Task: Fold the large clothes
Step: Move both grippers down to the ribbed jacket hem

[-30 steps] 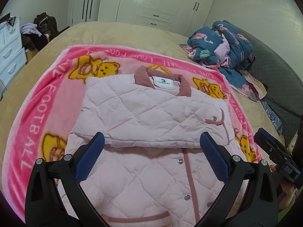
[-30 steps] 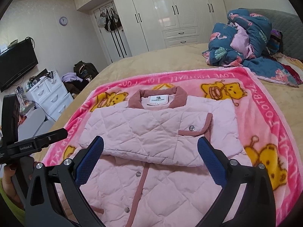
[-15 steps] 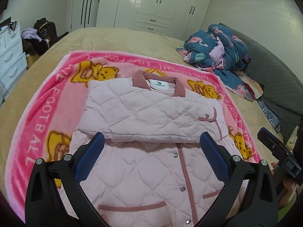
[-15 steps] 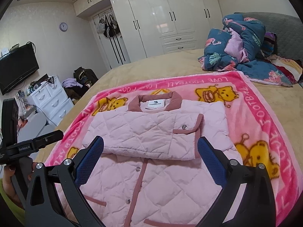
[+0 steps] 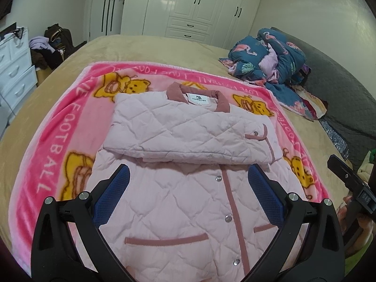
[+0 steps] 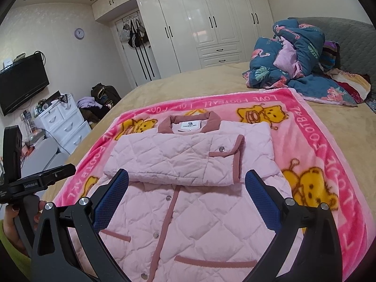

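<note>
A pale pink quilted jacket [image 5: 178,202] with dusty-pink trim lies front up on a pink cartoon blanket [image 5: 58,141]. Both sleeves are folded across the chest in a band [image 5: 188,136] below the collar. It also shows in the right wrist view [image 6: 188,211]. My left gripper [image 5: 188,195] is open and empty, held above the jacket's lower half. My right gripper [image 6: 186,197] is open and empty, above the same lower half. Each gripper's body shows at the edge of the other's view.
The blanket lies on a tan bed [image 5: 141,47]. A heap of blue floral bedding [image 5: 270,56] sits at the far right. White wardrobes [image 6: 211,23] stand behind, white drawers [image 6: 63,122] and a TV [image 6: 21,82] at the left.
Both grippers have drawn back toward the hem and risen, so more of the jacket's lower half and pockets is in view. The jacket has not moved.
</note>
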`<state>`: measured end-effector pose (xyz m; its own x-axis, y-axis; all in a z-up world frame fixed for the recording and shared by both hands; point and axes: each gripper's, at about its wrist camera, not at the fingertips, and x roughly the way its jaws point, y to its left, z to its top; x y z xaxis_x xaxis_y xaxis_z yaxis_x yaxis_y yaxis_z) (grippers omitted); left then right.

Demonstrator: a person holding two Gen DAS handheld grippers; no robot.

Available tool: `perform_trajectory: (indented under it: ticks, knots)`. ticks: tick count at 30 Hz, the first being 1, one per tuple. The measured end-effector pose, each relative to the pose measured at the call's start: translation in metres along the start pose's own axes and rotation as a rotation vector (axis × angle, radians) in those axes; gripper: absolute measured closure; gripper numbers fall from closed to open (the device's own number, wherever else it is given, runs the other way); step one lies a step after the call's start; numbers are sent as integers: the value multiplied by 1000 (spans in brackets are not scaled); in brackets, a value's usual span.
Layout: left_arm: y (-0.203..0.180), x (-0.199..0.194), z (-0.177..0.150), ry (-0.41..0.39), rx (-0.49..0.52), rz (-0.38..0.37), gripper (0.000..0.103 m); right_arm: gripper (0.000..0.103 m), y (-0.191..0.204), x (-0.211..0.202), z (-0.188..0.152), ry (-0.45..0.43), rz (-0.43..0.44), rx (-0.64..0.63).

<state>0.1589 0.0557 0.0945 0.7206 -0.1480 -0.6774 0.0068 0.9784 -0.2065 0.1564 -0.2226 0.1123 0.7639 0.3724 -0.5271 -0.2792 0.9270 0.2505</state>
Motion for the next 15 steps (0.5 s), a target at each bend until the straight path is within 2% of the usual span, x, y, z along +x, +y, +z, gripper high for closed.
perform_trajectory:
  ticks: [15]
  knots:
    - [-2, -11, -30, 1, 16, 37, 9, 4, -4, -17, -28, 25, -18, -16]
